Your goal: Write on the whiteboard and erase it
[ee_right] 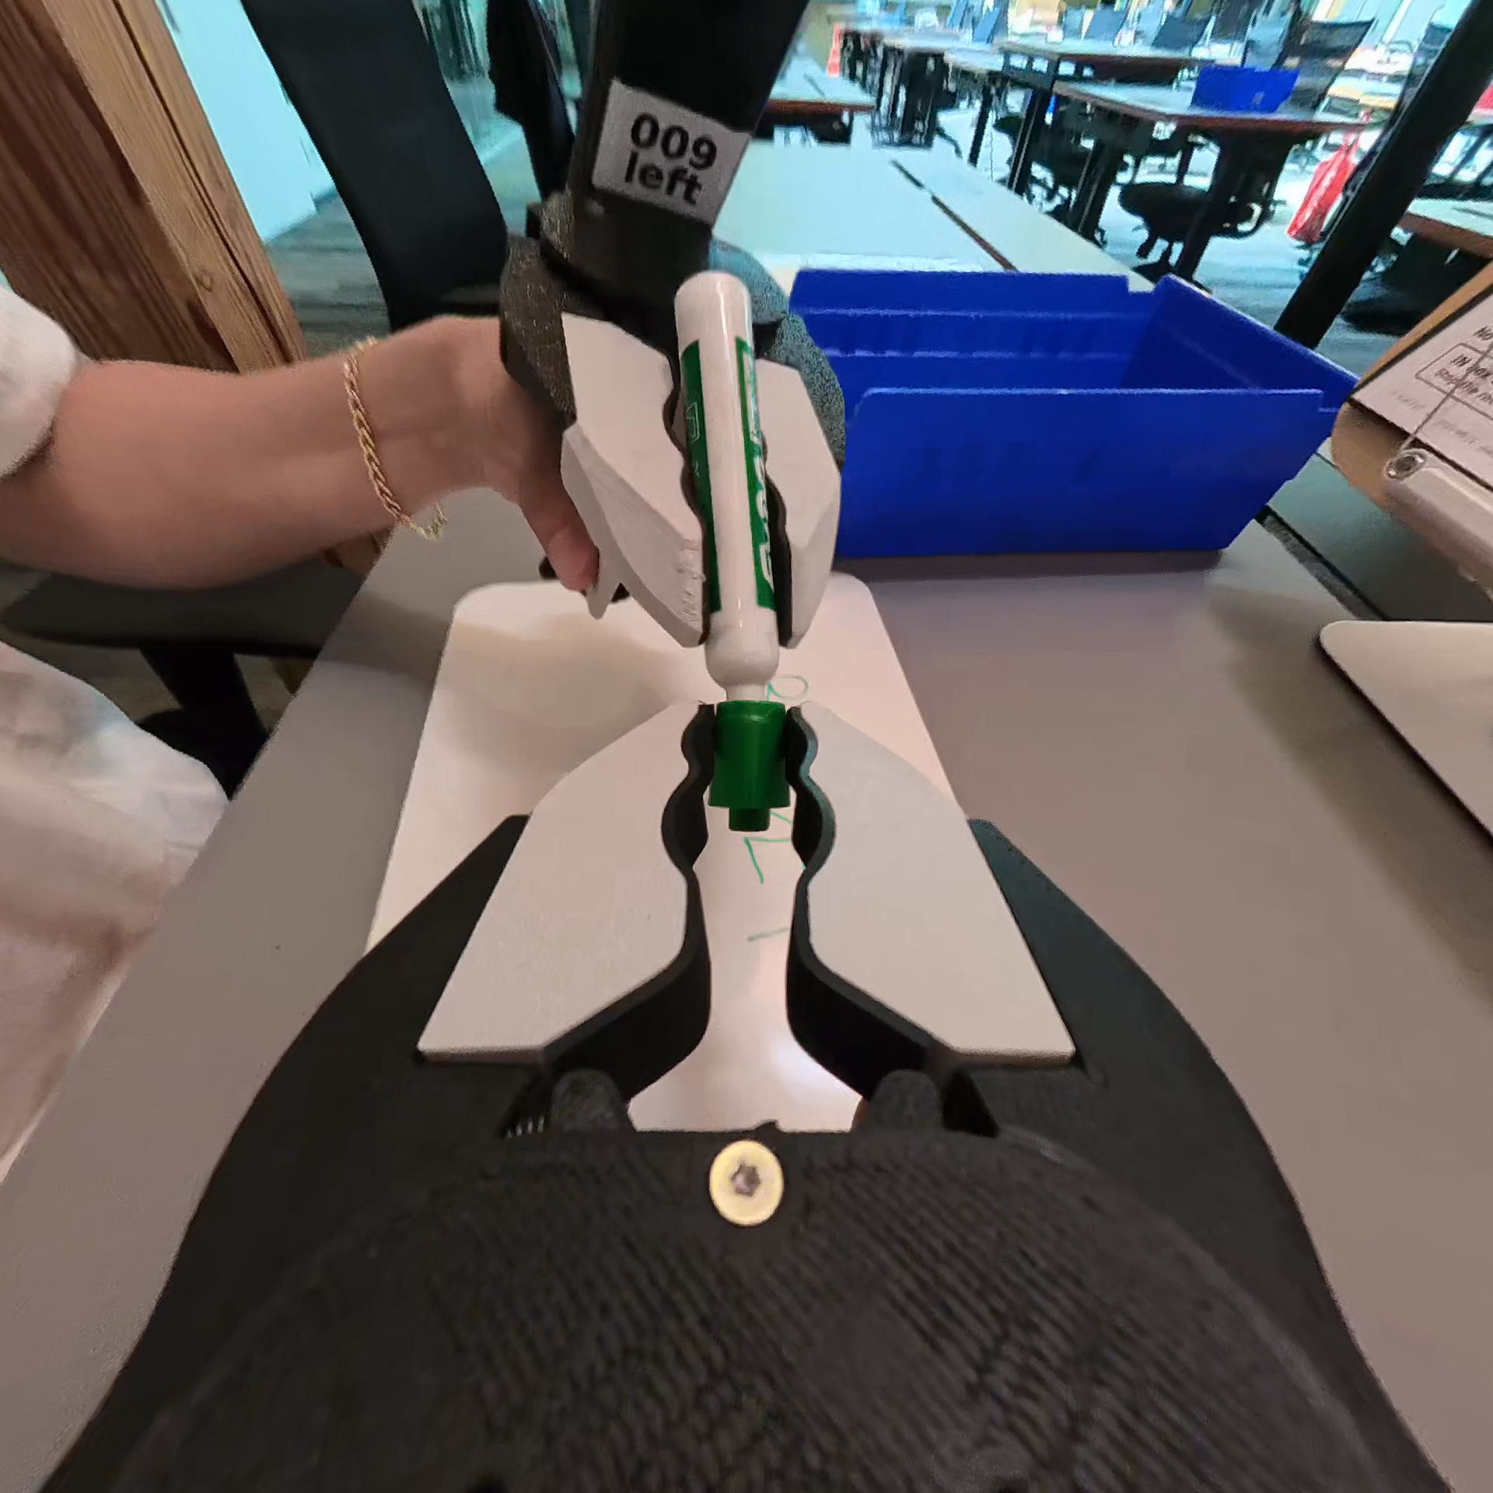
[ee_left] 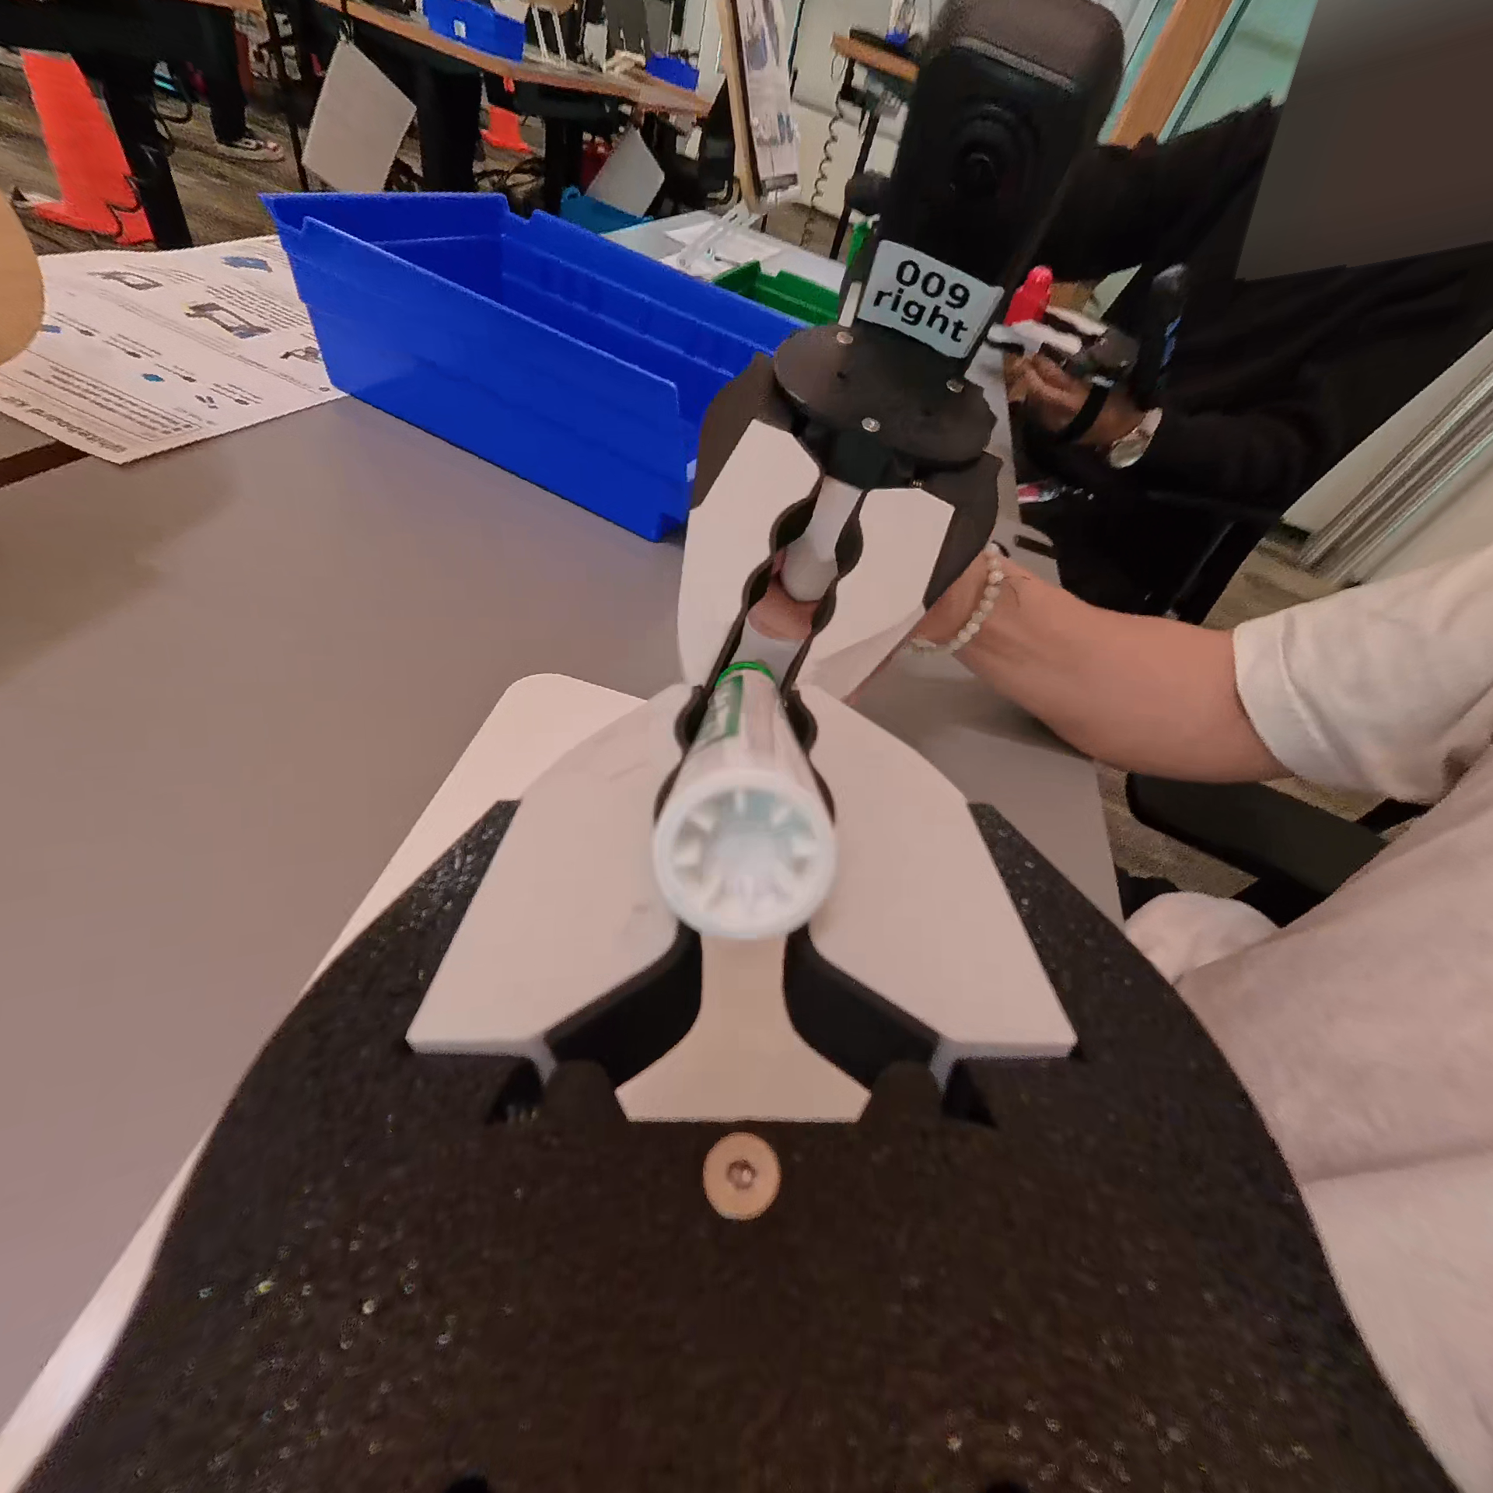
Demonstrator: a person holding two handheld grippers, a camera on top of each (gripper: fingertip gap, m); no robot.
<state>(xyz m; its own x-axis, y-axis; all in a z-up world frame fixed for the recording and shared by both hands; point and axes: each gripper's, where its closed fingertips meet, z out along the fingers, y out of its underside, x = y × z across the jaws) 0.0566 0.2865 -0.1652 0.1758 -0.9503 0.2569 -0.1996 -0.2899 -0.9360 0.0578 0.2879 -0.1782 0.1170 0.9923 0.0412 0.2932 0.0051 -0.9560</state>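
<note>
A white marker with a green label (ee_right: 731, 485) is clamped in my left gripper (ee_right: 739, 638), tip pointing down at a slant. My right gripper (ee_right: 747, 727) is shut on the marker's green cap (ee_right: 747, 763), which sits at the marker's tip. Both are held just above a white whiteboard (ee_right: 565, 687) lying flat on the grey table. Green marks (ee_right: 759, 872) show on the board between my right fingers. In the left wrist view the marker's (ee_left: 743, 840) rear end faces the camera inside my left gripper (ee_left: 743, 703), and the right gripper (ee_left: 767, 646) meets it from the far side.
A blue plastic bin (ee_right: 1050, 420) stands just beyond the board; it also shows in the left wrist view (ee_left: 485, 347). A printed sheet (ee_left: 145, 339) lies at the far left. A grey flat device (ee_right: 1430, 695) and a clipboard (ee_right: 1438, 404) sit to the right. Office chairs and desks stand behind. Left and right tips are no more than a few centimetres apart.
</note>
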